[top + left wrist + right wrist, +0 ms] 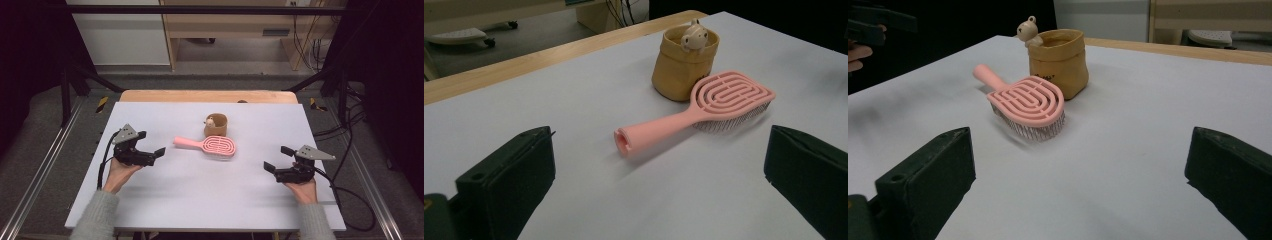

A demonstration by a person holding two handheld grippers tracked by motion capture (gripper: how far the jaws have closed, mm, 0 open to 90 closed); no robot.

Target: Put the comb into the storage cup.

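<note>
Ahead of both grippers' spread, empty fingers, a pink vented plastic hairbrush (210, 145) is lying bristles-down beside a tan pouch-shaped holder (215, 125). The left gripper (151, 148) and right gripper (278, 158) are hovering well apart from it; the holder's small dark print is unreadable.

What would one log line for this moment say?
left gripper: open, empty | right gripper: open, empty | brush: bristles down, beside pouch | contact: none

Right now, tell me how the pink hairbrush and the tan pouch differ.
The pink hairbrush lies flat, bristles down; the tan pouch stands upright with its mouth open. The hairbrush is long, with a slotted oval head and a handle pointing toward the left gripper; the pouch is squat and rounded. The pouch has a small bear figure at its rim; the hairbrush carries nothing. Both sit mid-table, close together, ungripped.
</note>
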